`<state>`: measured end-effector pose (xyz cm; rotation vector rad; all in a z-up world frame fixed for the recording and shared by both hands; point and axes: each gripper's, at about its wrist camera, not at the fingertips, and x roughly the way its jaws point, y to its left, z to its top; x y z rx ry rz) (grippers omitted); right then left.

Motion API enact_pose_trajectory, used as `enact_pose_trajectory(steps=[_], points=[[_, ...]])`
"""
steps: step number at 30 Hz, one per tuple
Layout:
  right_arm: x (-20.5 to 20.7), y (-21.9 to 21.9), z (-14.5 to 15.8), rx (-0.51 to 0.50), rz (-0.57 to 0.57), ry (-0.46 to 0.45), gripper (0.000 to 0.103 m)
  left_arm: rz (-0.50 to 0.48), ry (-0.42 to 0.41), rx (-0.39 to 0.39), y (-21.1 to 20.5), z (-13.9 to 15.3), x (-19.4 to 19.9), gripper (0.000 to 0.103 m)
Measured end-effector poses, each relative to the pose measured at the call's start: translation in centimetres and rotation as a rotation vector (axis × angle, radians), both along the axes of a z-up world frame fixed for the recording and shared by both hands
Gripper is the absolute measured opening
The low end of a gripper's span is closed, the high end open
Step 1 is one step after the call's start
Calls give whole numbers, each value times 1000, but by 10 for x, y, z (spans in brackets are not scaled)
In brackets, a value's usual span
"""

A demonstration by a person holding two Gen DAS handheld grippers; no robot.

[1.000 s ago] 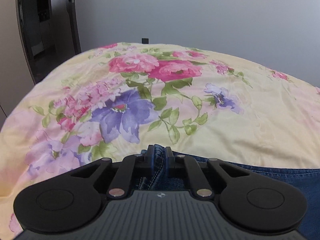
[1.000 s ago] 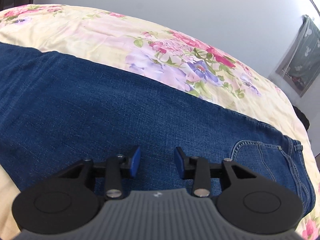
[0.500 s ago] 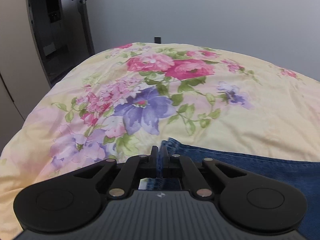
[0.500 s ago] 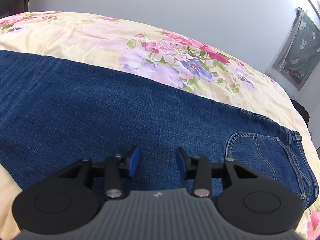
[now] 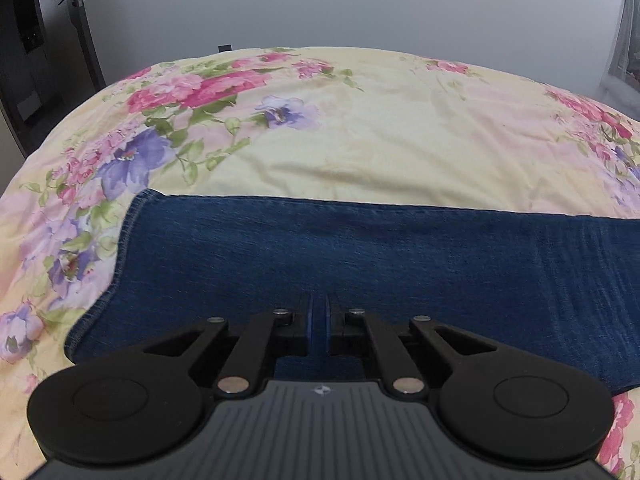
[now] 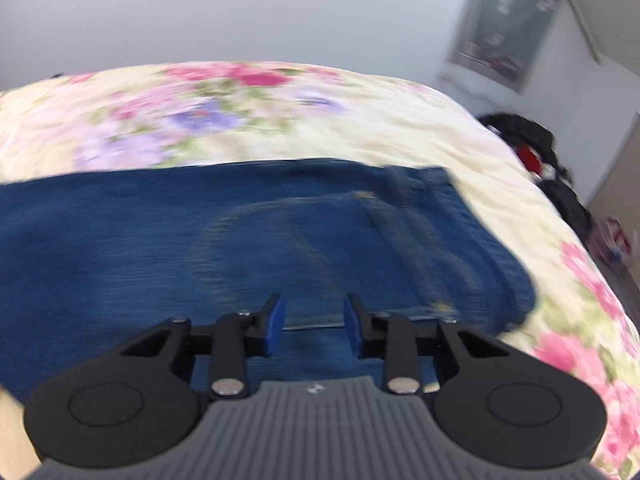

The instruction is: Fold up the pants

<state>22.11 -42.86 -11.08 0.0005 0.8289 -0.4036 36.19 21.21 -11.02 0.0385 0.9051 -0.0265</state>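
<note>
Blue denim pants (image 5: 360,264) lie flat and lengthwise on the floral bedspread (image 5: 360,140), the leg hem at the left. My left gripper (image 5: 318,320) hovers over the leg near the hem; its blue pads are nearly together with nothing visibly between them. In the right wrist view the waist end with a back pocket (image 6: 280,248) shows, blurred by motion. My right gripper (image 6: 314,322) is open and empty above the pocket area of the pants (image 6: 120,248).
A dark doorway (image 5: 44,40) stands at the far left beside the bed. A grey wall runs behind the bed. Dark clothes or bags (image 6: 536,148) sit off the bed's right side. A picture (image 6: 508,20) hangs on the right wall.
My left gripper has let go of the hem it pinched and moved right over the flat leg. My right gripper has swung right toward the waist and pocket, still open.
</note>
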Motion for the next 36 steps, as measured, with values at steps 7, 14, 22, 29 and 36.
enact_pose_trajectory(steps=[7, 14, 22, 29, 36], points=[[-55, -130, 5, 261, -272, -128, 38, 32, 54, 6, -34, -19, -5, 5], [-74, -205, -42, 675, -464, -337, 58, 78, 69, 104, -55, -38, 6, 5], [-62, -236, -88, 988, -517, -490, 19, 95, 85, 185, -70, -45, 12, 4], [-24, -235, -38, 590, -309, -327, 1, 75, 95, 230, -78, -54, 16, 4], [-2, -226, -56, 511, -324, -200, 6, 73, 98, 225, -75, -50, 17, 5]])
